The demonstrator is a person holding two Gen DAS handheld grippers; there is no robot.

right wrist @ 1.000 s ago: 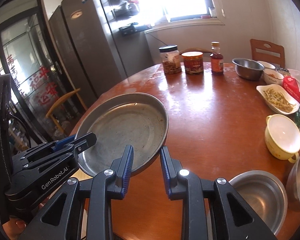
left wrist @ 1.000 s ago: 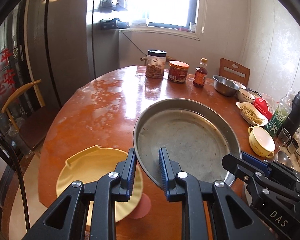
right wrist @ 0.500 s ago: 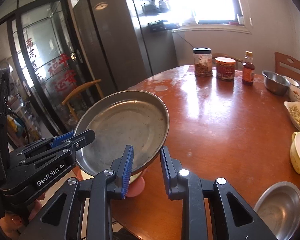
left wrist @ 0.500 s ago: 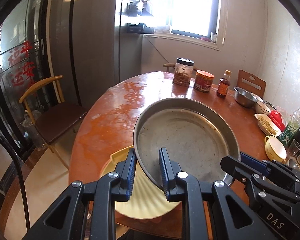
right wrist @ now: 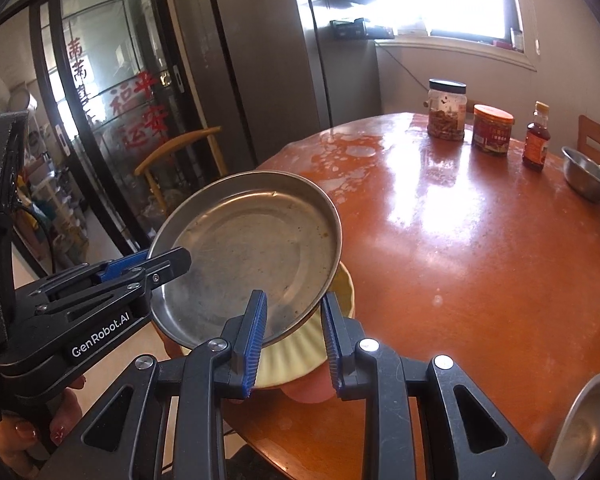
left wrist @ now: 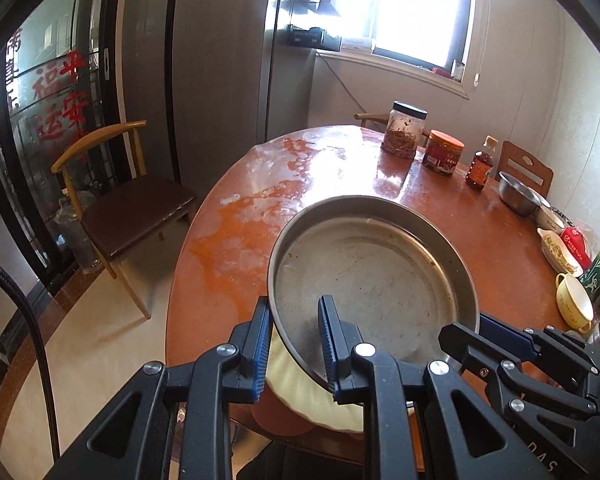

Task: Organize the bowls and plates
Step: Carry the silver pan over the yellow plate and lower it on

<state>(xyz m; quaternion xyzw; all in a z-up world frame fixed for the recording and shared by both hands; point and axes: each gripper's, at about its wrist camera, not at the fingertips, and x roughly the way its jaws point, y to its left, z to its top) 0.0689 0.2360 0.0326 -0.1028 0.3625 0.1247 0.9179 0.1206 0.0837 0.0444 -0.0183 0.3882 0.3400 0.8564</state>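
— Where do we have the steel pan (right wrist: 244, 248)?

— Our left gripper (left wrist: 294, 344) pinches its left rim, our right gripper (right wrist: 292, 334) pinches its near rim; it hangs tilted over the yellow plate (right wrist: 300, 354) at the table (right wrist: 460, 248) edge.

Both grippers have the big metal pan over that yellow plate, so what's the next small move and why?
Probably lower the metal pan straight down until it rests on the yellow plate. The left gripper and right gripper each clamp its rim, it hangs tilted above the plate at the table edge, and most of the plate is already beneath it.
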